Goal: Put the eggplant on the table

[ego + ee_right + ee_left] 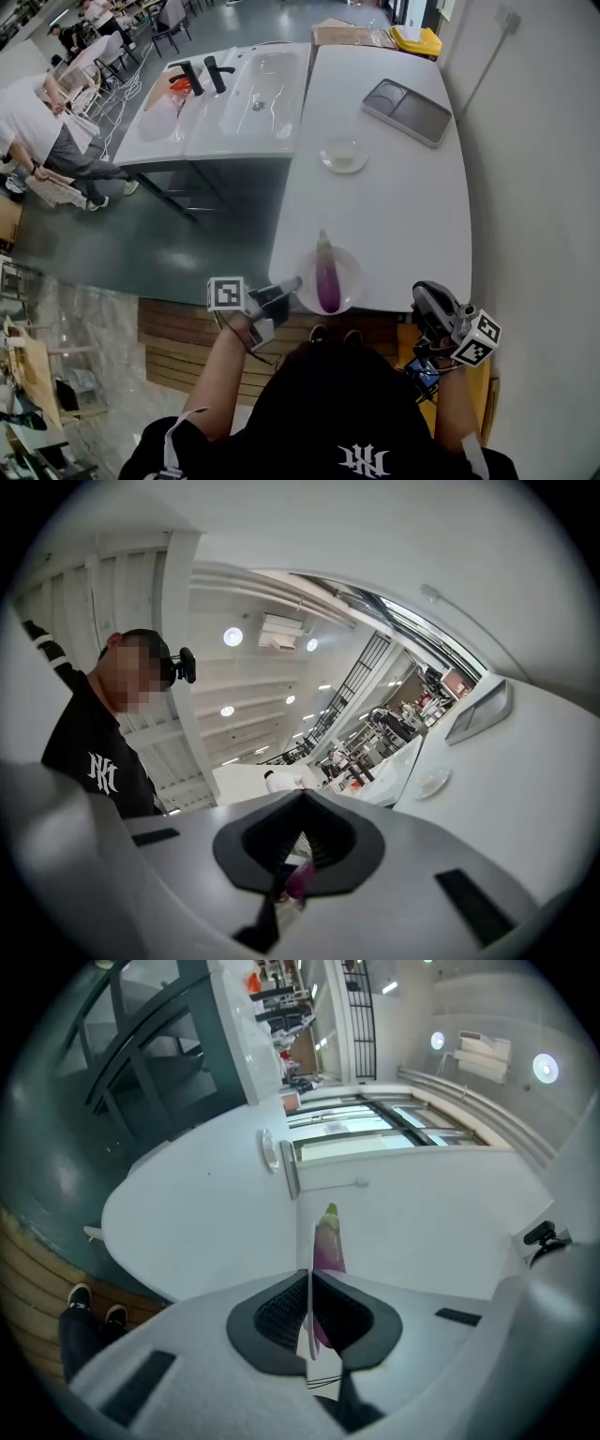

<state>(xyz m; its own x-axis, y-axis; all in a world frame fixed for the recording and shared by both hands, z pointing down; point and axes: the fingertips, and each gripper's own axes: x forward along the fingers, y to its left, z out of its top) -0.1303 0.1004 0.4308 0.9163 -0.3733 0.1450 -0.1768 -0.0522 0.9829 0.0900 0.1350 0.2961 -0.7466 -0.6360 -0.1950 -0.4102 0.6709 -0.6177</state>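
Observation:
A long purple eggplant [327, 272] [329, 1241] lies in a pale round plate [351, 263] at the front edge of the white table [394, 206]. My left gripper [292, 285] [309, 1284] is at the plate's left side, and its jaws are shut on the plate's thin white rim [310, 1241]. The eggplant shows just beyond the jaws. My right gripper [425, 296] [302, 804] hovers off the table's front right corner. It is shut with nothing in it and tilts slightly upward, away from the plate.
Farther back on the table are a small glass dish [342, 155] and a grey tray [409, 112]. White sinks [230, 94] adjoin the table's left side. A wall [534, 187] runs along the right. A person [42, 131] bends over at far left.

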